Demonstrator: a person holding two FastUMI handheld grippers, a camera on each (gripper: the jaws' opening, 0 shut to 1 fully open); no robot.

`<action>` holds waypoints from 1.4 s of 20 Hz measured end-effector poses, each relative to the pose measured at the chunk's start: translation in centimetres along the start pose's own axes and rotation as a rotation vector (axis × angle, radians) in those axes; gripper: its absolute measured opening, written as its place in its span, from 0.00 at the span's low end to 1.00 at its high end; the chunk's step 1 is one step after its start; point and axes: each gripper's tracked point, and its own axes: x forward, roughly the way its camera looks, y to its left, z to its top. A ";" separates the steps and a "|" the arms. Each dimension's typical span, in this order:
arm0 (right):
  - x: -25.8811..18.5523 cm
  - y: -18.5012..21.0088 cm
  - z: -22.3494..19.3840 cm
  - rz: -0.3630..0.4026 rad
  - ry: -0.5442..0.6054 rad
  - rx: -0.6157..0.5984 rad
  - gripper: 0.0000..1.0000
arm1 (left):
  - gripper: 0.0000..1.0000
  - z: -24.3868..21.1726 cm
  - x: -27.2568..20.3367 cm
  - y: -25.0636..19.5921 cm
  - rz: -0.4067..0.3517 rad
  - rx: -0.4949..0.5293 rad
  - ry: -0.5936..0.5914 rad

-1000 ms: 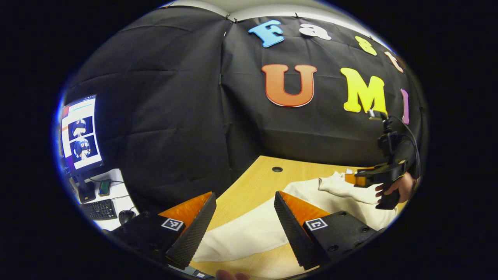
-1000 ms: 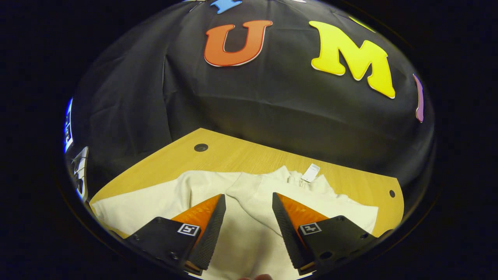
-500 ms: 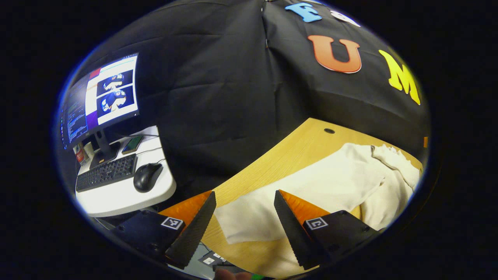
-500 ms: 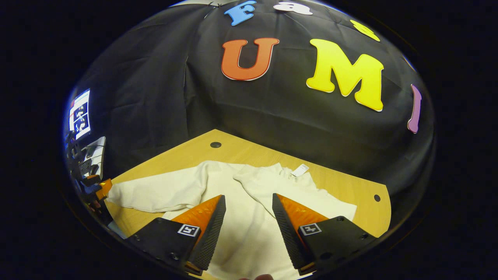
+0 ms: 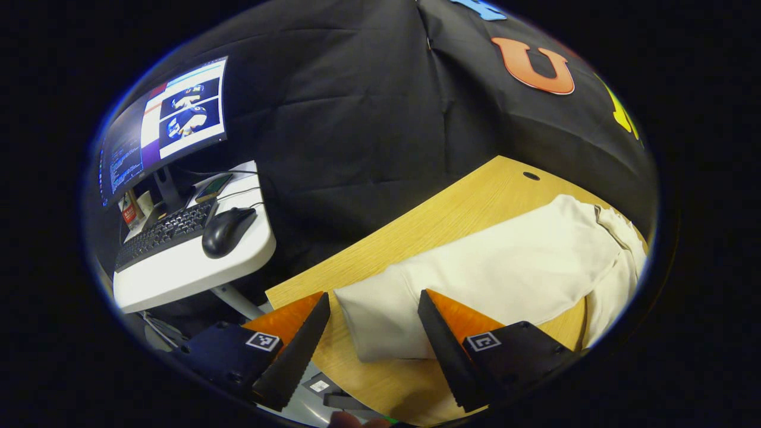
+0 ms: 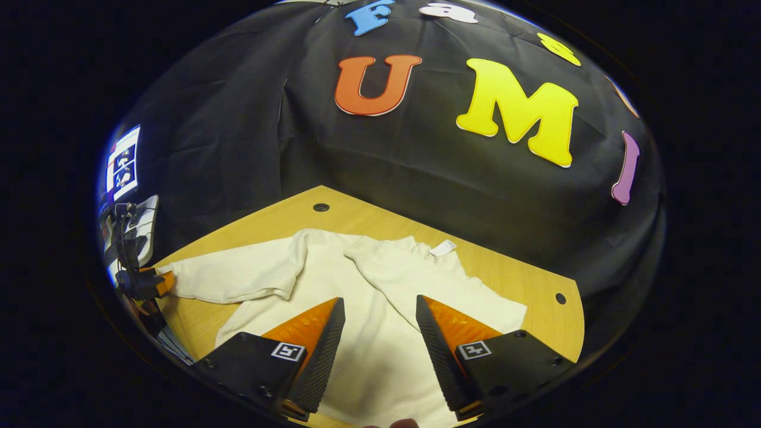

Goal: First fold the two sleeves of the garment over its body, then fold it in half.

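Note:
A cream long-sleeved garment (image 6: 368, 273) lies flat on the wooden table (image 6: 505, 273). One sleeve (image 6: 428, 282) lies folded diagonally over the body. The other sleeve (image 6: 238, 279) stretches out to the left, and in the left gripper view its cuff (image 5: 380, 333) lies between and just below my left gripper's open fingers (image 5: 373, 294). In the right gripper view, that left gripper (image 6: 142, 284) sits at the sleeve's far end. My right gripper (image 6: 380, 298) hovers open over the garment's body, holding nothing. A white tag (image 6: 443, 248) sticks out at the collar.
A white side desk (image 5: 178, 279) with a keyboard (image 5: 166, 232), a mouse (image 5: 226, 230) and a monitor (image 5: 166, 125) stands left of the table (image 5: 452, 202). The table's near left corner is close to the cuff. Small round holes (image 6: 321, 207) mark the tabletop.
My left gripper has swung left along the outstretched sleeve to its cuff, staying open. My right gripper has drawn back from the garment, so more of it shows.

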 end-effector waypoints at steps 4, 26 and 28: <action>-0.6 -0.1 0.0 0.005 -0.009 0.025 0.77 | 0.74 0.0 -0.1 -1.7 0.003 -0.027 0.020; -9.4 -10.0 -3.5 -0.171 -0.101 0.239 0.78 | 0.04 19.9 -2.9 -20.2 -0.516 -0.001 -0.185; -10.5 -11.5 -3.7 -0.206 -0.121 0.262 0.78 | 0.04 23.5 -3.7 -23.1 -0.566 0.029 -0.230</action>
